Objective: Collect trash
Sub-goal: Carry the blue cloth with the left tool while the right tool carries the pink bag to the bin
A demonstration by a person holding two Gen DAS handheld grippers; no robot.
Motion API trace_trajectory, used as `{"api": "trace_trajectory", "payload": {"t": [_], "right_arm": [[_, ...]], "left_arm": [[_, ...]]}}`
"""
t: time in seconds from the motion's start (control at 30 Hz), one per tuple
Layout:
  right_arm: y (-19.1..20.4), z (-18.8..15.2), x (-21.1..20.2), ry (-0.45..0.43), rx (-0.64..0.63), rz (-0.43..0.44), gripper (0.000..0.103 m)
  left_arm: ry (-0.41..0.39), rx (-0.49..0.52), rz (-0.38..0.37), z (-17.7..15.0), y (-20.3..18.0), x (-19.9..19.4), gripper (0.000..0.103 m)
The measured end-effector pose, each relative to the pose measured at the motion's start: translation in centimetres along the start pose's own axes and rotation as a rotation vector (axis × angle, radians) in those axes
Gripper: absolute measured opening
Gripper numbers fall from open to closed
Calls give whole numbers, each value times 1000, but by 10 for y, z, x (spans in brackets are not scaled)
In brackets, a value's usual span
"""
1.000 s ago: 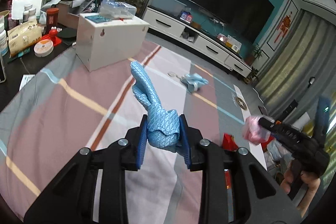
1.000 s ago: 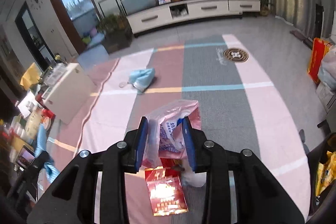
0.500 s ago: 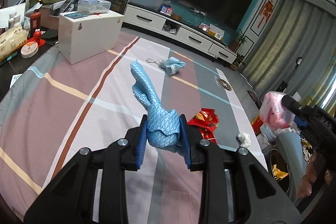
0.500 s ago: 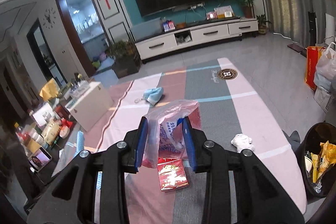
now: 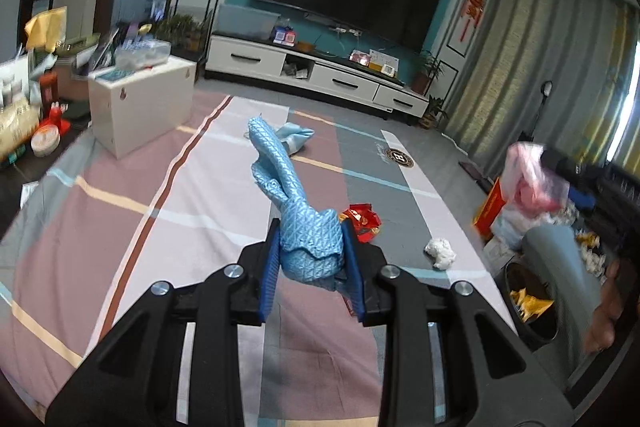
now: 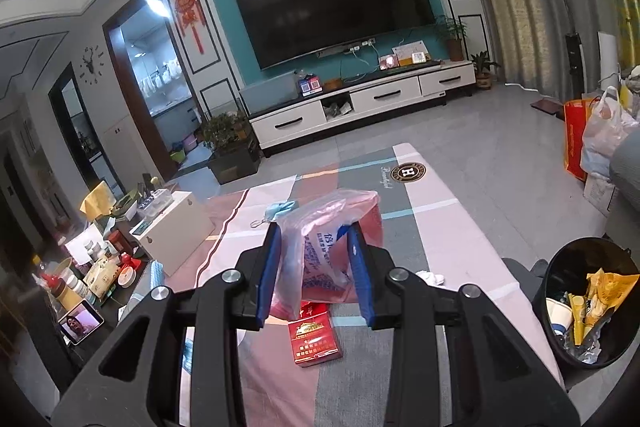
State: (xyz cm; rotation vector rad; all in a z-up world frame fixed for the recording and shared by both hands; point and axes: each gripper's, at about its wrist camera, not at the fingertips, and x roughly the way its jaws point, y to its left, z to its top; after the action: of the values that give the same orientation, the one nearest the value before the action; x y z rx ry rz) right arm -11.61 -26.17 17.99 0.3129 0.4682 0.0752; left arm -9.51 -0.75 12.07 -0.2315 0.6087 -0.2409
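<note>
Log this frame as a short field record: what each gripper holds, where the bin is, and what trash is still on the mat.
left gripper: shut on blue textured wrapper
right gripper: shut on pink plastic bag
trash bin: black, open, to the right of the mat, partly filled
still on mat: red cigarette pack, white crumpled tissue, blue face mask, red wrapper
</note>
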Motion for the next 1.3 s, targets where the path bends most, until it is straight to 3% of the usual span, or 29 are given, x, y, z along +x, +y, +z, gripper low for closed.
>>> {"api": "trace_trajectory", "payload": {"t": [0.5, 0.83, 1.3], "right_arm": [[-11, 4, -30, -71, -7, -19, 35], [-36, 10, -50, -109, 53, -19, 36], [-27, 8, -47, -100, 15, -54, 37]], "left_arm": [[-3, 126, -76, -14, -47, -8, 30], [-37, 120, -120, -12, -57, -18, 31], [-51, 118, -127, -9, -54, -26, 31]]}}
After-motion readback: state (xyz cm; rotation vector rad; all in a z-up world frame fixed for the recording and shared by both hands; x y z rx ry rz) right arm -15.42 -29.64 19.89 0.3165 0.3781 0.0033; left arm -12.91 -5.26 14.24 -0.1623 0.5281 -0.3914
